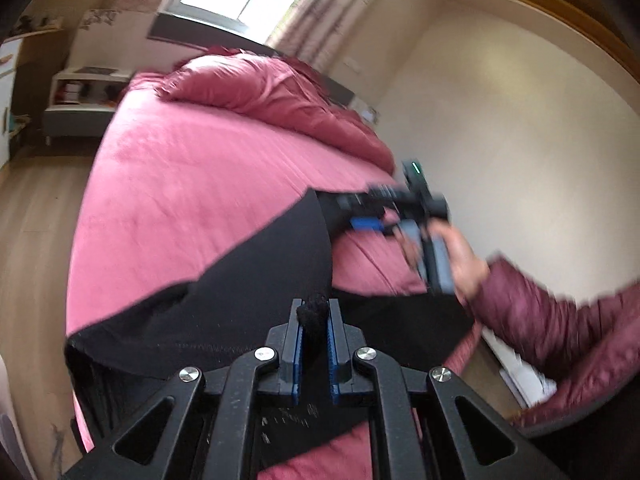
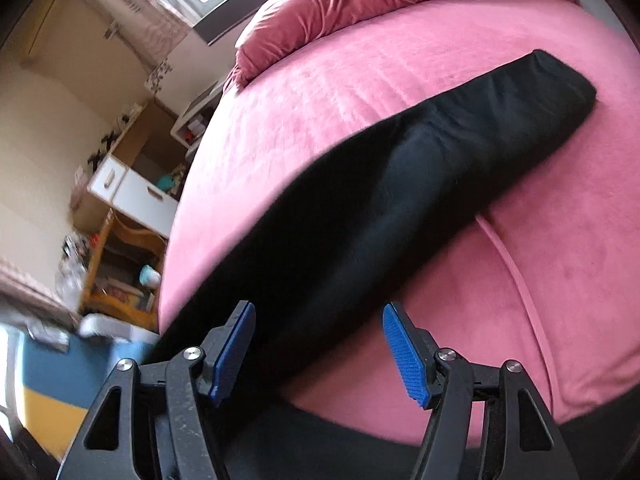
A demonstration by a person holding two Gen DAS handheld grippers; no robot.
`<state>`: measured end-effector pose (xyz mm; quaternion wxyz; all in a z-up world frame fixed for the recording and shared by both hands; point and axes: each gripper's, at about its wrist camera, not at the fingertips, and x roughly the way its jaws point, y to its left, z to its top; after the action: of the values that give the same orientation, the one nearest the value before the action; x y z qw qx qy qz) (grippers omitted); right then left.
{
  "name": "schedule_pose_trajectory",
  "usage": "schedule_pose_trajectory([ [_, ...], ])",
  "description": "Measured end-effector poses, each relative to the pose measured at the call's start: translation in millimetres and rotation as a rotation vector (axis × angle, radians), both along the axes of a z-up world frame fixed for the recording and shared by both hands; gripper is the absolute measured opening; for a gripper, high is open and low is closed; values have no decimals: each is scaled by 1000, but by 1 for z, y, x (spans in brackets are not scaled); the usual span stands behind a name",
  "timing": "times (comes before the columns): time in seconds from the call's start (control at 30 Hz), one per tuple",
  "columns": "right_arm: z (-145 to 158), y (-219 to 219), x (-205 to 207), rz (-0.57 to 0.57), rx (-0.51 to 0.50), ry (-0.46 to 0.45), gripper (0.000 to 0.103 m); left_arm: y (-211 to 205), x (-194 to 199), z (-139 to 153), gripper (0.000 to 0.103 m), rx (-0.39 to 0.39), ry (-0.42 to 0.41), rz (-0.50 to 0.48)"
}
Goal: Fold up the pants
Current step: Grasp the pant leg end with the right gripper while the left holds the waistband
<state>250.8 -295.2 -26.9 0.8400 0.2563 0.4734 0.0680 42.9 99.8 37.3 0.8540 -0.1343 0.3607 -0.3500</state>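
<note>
Fabric of black soft pants [image 1: 256, 280] is pinched in left gripper [image 1: 314, 320], rest draped across pink bed [image 1: 180, 168]. Right gripper [image 2: 318, 344] hangs wide, empty, over near leg. Advice: carry edge across evenly, keep cloth taut, avoid bunching.

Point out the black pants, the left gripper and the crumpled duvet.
black pants [image 2: 400, 184]: right wrist view, middle of the leg stretched across the bed.
left gripper [image 1: 314, 322]: left wrist view, between the fingertips, jaws shut on a pinch of black fabric.
crumpled duvet [image 1: 260, 88]: left wrist view, top of the heap.
</note>
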Motion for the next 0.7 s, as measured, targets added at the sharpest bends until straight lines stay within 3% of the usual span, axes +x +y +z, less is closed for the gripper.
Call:
schedule_pose_trajectory([
  [0.23,-6,-5,60,-78,-25,54,67,-5,-17,-13,9,7,49,-49],
  [0.4,-19,-11,100,-124,-86,106,50,0,-21,-23,9,17,84,-53],
  [0.43,-21,-12,106,-126,-94,111,41,2,-19,-24,9,20,89,-44],
  [0.47,-23,-14,111,-125,-101,116,25,5,-16,-24,9,21,93,-27],
  [0.53,-23,-16,114,-116,-132,126,8,15,-7,-22,9,18,92,39],
  [0.7,3,-27,93,-90,-103,26,8,55,53,-13,9,29,98,299],
])
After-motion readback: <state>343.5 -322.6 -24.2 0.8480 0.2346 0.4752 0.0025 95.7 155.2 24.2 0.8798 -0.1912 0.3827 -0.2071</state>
